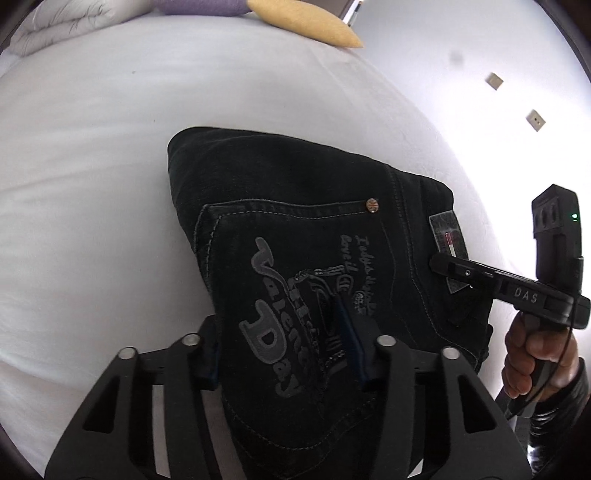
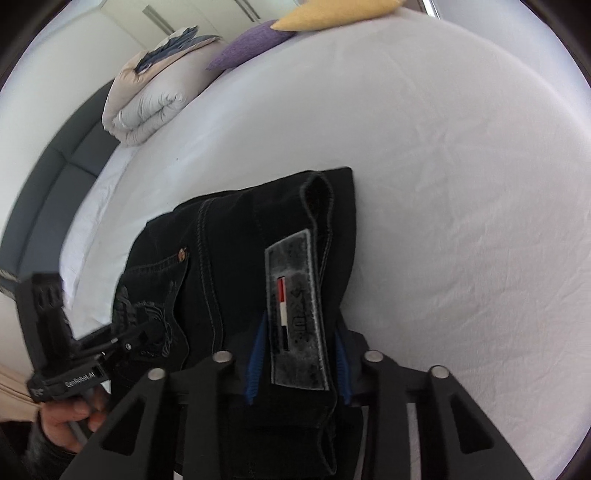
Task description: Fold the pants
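Left gripper [image 1: 282, 350] nearest in its own view: jaws apart, one finger on each side of the back pocket's grey lettering, black jeans [image 1: 295, 229] lying between them. Whether the pads press the cloth cannot be told from here.

Right gripper [image 2: 297, 354] in its own view: blue-edged fingers [image 2: 255, 356] flank the waistband, with the grey patch [image 2: 295, 314] between them. The denim rises between the jaws in a raised fold; pads look close against it on both sides, so it reads as clamped on the jeans at the waistband.

From the left view the right gripper comes in from the right edge, its tip over the patch. A hand [image 1: 535, 354] in a dark sleeve grips its handle.

From the right view the left gripper sits at lower left over the pocket area, blurred, a hand [image 2: 70, 417] below it.

Jeans are folded into a compact stack on the white bed [image 2: 461, 184], pocket side up, a copper rivet [image 1: 372, 205] at the pocket corner.

Farther off, at the bed's far end: yellow pillow [image 1: 306, 22], purple pillow [image 2: 247, 48], a rolled pale duvet [image 2: 147, 99]. A dark headboard [image 2: 48, 177] curves along the left edge in the right view.
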Demonstrator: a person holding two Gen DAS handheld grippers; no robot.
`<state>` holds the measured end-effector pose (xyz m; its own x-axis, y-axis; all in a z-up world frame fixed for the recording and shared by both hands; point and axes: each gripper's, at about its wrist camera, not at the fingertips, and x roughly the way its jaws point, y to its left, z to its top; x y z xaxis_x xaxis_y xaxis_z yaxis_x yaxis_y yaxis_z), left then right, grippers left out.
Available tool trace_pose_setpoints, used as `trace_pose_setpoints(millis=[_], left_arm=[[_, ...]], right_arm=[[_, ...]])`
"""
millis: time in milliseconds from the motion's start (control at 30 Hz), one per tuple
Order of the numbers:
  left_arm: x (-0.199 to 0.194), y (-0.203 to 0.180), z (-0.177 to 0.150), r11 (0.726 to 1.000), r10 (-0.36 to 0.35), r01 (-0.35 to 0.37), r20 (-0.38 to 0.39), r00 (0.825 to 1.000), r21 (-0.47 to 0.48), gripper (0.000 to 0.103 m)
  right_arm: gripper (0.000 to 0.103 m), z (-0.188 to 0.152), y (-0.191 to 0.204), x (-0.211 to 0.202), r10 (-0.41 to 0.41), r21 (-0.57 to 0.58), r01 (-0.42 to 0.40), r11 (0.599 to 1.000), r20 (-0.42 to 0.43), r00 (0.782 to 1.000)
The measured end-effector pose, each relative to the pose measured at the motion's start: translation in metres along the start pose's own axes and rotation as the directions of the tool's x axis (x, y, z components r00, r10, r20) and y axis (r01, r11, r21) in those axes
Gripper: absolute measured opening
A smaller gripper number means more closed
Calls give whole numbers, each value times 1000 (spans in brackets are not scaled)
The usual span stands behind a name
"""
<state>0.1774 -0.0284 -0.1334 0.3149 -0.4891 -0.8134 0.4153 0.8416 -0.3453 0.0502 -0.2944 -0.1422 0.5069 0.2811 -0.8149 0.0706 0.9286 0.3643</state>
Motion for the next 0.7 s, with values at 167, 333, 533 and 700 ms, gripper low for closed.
trace_pose_setpoints(millis=[167,333,533,700], left_arm=[[-9,-1,1,1000,8,-9,29,1000,14,27],[-22,2,-1,1000,-1,0,54,999,27,22],[-53,11,4,999,4,-8,100,995,39,21],[-80,40,18,998,43,-48,143,989,37,21]], right_arm=[[21,-6,33,-10,-125,-103,130,986,58,991],[18,-7,57,-26,-148,-142,163,976,110,983],[16,-1,87,-41,-120,-175,145,974,147,982],[16,15,108,-33,-69,-182,96,979,148,987]])
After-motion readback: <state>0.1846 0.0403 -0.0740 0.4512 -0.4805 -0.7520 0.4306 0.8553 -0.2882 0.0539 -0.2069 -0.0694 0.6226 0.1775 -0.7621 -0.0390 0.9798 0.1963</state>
